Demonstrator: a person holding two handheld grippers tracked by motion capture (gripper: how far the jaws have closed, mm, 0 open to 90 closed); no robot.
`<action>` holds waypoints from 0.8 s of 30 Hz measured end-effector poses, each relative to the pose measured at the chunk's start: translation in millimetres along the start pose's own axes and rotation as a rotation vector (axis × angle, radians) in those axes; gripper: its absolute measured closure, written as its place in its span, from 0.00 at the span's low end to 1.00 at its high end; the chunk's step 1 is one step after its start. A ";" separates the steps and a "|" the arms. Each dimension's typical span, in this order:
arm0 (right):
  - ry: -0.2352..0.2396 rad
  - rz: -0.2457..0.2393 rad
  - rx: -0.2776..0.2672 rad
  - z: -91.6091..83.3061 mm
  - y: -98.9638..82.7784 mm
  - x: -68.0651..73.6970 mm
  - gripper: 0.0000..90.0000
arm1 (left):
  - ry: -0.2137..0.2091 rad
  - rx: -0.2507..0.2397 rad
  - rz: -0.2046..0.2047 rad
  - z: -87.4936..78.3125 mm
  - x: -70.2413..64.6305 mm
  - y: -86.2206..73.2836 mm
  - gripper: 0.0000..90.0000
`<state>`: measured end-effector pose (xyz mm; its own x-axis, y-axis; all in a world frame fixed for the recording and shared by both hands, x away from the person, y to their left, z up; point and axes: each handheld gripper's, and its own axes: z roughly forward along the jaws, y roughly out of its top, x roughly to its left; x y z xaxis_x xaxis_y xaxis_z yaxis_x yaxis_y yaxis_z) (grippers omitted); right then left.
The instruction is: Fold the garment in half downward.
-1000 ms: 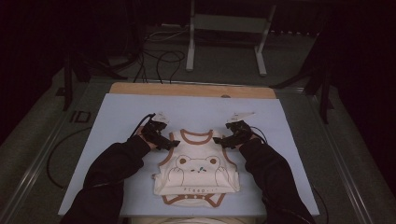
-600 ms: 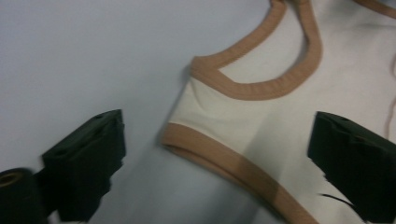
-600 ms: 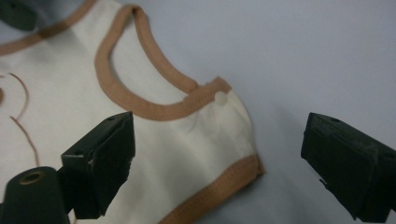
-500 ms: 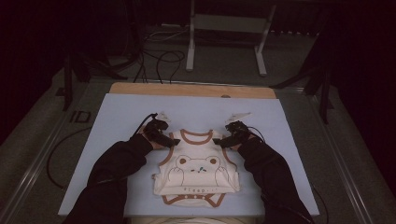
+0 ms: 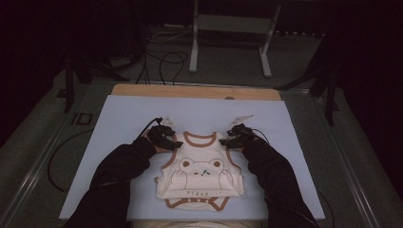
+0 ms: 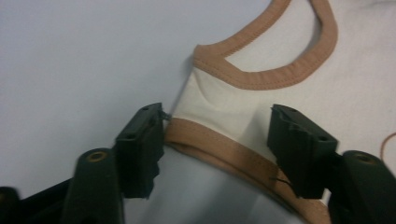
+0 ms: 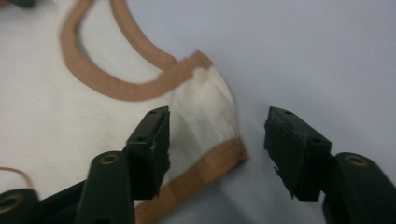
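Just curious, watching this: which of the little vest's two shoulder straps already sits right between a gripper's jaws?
The strap at the left gripper: its jaws, just closing, flank it. The right gripper straddles only the edge of the other strap.

Both my forearms reach forward; my left claw [image 5: 172, 141] and right claw [image 5: 230, 140] have just been closing, jaws still apart.

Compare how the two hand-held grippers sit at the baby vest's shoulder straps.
The left hand-held gripper straddles its strap, brown trim running between the jaws; the right hand-held gripper has only the strap's outer corner between its jaws. Both have just been closing, pads not yet pressing the baby vest.
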<state>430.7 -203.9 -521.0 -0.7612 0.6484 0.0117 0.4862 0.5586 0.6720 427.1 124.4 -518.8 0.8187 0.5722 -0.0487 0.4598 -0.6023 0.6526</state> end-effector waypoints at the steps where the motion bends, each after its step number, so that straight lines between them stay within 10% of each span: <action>1: 0.000 0.005 -0.004 -0.2 -0.1 0.0 0.51 | 0.002 -0.001 0.000 0.0 0.1 0.0 0.48; 11: 0.018 -0.015 0.013 -1.1 2.7 5.5 0.83 | -0.001 0.013 -0.019 1.1 -1.8 4.3 0.75; 24: 0.015 -0.038 0.030 -0.8 6.2 9.0 0.90 | -0.015 0.022 -0.029 2.3 -4.2 8.0 0.96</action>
<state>426.6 -195.0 -516.1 -0.7856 0.6187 -0.0019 0.4695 0.5982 0.6495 428.2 115.9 -515.0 0.8100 0.5811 -0.0790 0.4908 -0.5980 0.6336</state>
